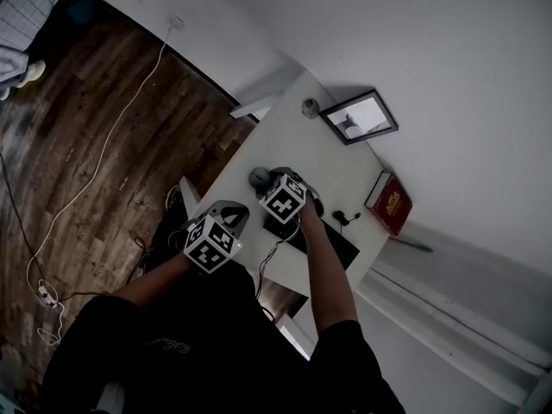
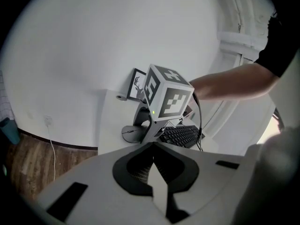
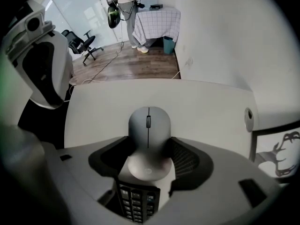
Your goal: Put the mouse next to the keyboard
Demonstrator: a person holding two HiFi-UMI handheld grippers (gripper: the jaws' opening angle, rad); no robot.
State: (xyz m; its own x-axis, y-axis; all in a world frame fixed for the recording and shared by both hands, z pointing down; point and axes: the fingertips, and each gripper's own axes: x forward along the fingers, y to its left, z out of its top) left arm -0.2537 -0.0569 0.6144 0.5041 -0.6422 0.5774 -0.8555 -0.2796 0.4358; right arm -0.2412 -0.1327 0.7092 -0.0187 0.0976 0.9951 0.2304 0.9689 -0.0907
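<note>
Your right tool (image 3: 150,159) stands wide apart astride the mouse (image 3: 148,135), which lies on the worktop (image 3: 206,107) beside the keyboard (image 3: 138,203). It looks light, hard and slick, so pinch its sides. Your left tool (image 2: 153,172) is closed and empty.

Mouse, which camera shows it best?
The right gripper view: the mouse sits centred and large, scroll wheel visible. The head view shows only a small grey blob; the left gripper view shows it small and partly hidden.
</note>
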